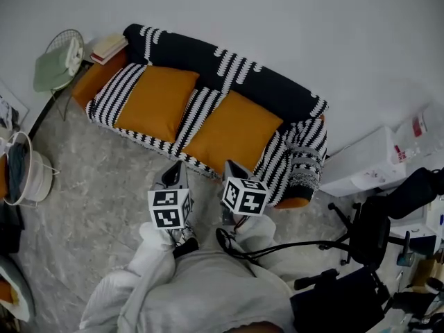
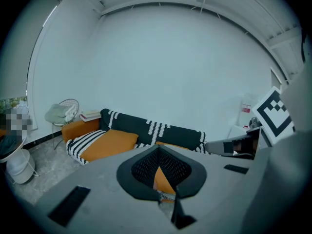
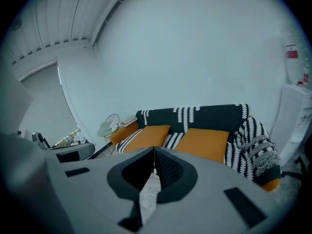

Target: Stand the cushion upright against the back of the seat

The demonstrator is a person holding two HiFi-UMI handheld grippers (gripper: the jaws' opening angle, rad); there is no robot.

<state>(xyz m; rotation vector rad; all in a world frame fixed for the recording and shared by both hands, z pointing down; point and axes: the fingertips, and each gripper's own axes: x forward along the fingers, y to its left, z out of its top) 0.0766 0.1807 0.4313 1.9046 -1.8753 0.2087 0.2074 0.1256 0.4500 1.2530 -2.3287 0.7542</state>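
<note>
Two orange cushions lie flat on the sofa seat: the left cushion point(image 1: 157, 101) point(image 2: 105, 144) point(image 3: 146, 136) and the right cushion point(image 1: 232, 130) point(image 3: 204, 144). The sofa back point(image 1: 229, 71) point(image 2: 151, 127) point(image 3: 200, 117) wears a black and white striped throw. My left gripper point(image 1: 173, 174) point(image 2: 158, 149) and right gripper point(image 1: 231, 170) point(image 3: 154, 153) hover in front of the sofa's front edge, both shut and holding nothing, both apart from the cushions.
A wire side table point(image 1: 61, 61) with a green cloth stands left of the sofa, books point(image 1: 107, 47) on the armrest. A white basket point(image 1: 28, 168) sits at the left. A white box point(image 1: 368, 161) and a black office chair point(image 1: 361, 238) stand at the right.
</note>
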